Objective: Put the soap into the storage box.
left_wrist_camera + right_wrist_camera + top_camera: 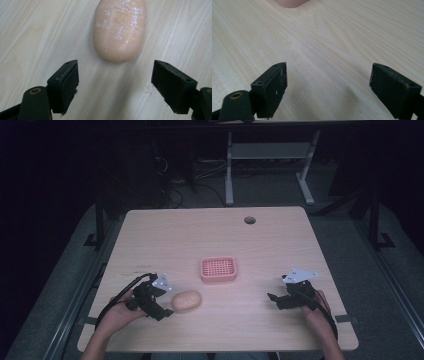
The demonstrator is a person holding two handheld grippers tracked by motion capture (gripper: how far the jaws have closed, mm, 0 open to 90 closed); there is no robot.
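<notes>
Here the left claw hangs spread just short of the soap on the surface; the right claw, spread too, holds nothing.

High cam overhead; left gripper cam close, sharing soap.

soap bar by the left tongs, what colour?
Peach soap bar with white scuff marks, best in the left gripper view.

Soap bar: on the table, near front-left; just right of the left gripper
Tray: centre, behind-right of soap bar
Right gripper: front-right, well apart
</notes>
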